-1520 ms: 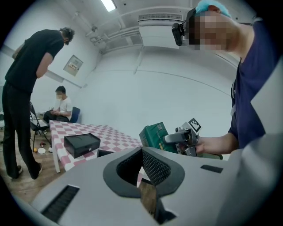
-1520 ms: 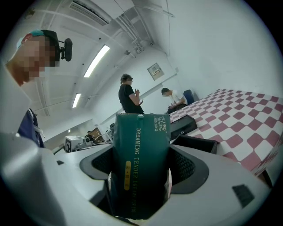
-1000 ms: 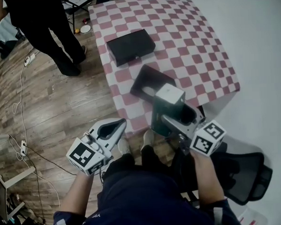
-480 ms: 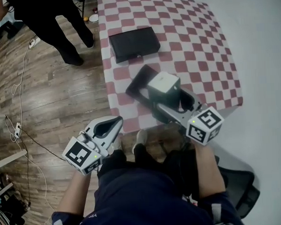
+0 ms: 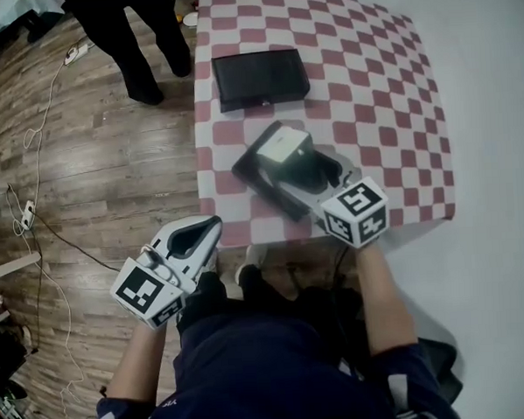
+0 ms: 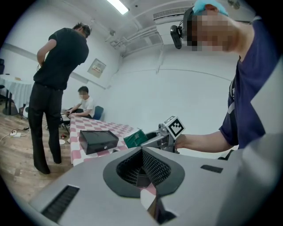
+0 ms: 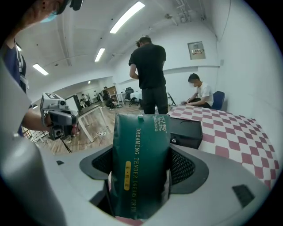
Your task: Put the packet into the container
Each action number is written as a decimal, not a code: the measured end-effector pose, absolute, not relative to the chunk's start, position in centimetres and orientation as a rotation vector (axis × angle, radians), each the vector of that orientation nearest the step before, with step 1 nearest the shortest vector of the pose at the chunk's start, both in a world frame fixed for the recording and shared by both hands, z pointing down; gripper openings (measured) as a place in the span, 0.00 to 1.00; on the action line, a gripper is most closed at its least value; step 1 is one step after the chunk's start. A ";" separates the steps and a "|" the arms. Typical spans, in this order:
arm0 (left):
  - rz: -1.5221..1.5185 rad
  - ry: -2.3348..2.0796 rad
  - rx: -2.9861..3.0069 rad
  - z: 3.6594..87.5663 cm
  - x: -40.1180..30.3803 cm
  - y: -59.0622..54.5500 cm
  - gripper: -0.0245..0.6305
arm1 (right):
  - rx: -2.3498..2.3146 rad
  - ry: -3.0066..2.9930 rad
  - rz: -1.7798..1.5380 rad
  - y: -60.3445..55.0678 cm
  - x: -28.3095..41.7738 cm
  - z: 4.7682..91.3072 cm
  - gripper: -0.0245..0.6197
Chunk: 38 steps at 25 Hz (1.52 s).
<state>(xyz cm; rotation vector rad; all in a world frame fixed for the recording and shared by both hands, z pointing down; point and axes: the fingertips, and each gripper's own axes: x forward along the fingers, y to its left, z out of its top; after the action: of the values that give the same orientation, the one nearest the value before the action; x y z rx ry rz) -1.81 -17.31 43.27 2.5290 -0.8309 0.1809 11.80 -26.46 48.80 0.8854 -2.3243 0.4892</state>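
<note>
The packet [image 7: 140, 161] is dark green with gold lettering, and my right gripper [image 7: 141, 150] is shut on it, holding it upright between the jaws. In the head view the packet [image 5: 253, 167] and right gripper [image 5: 286, 172] hang over the near part of the checkered table [image 5: 387, 84]. The container, a black box [image 5: 260, 79], lies on the table just beyond the packet; the right gripper view shows this black box [image 7: 186, 132] behind it. My left gripper [image 5: 212, 226] is shut on nothing and stays off the table over the wooden floor. Its own view shows the left gripper [image 6: 142, 152], the box [image 6: 98, 140] and the packet [image 6: 135, 138].
A person in black [image 5: 143, 35] stands by the table's far left corner on the wood floor. Cables [image 5: 40, 146] trail across the floor at left. Another person [image 7: 201, 95] sits at the table's far end. The table's near edge [image 5: 333, 231] lies under my right forearm.
My right gripper has carried the packet forward from the table's near edge to over the cloth, closer to the black box. The left gripper has barely moved.
</note>
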 end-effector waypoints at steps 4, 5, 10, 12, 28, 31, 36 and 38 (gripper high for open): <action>0.175 -0.869 2.514 43.7 -2.1 -17.4 0.07 | 0.824 -2.242 0.494 -26.5 11.4 51.9 0.64; 0.174 -0.875 2.509 43.8 -2.2 -17.4 0.07 | 0.813 -2.226 0.499 -26.4 11.4 52.6 0.64; 0.171 -0.906 2.484 44.3 -2.9 -17.4 0.07 | 0.776 -2.142 0.489 -26.3 11.0 55.0 0.64; 0.162 -0.910 2.480 44.6 -3.2 -17.4 0.07 | 0.768 -2.103 0.475 -26.4 11.1 56.0 0.64; 0.167 -0.886 2.459 45.2 -4.0 -17.3 0.07 | 0.690 -1.944 0.521 -25.6 10.3 60.2 0.64; 0.165 -0.882 2.464 45.2 -4.0 -17.4 0.07 | 0.709 -1.961 0.521 -25.8 10.3 59.8 0.64; 0.158 -0.875 2.489 44.8 -3.7 -17.6 0.07 | 0.757 -2.010 0.527 -26.1 10.3 58.1 0.64; 0.161 -0.863 2.500 44.5 -3.4 -17.5 0.07 | 0.792 -2.041 0.518 -26.3 10.5 57.1 0.64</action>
<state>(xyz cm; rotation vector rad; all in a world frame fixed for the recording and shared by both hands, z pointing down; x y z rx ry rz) -3.44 -17.54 44.55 2.5003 -0.8632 0.1614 10.45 -26.26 57.06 0.7922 -2.0409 0.5176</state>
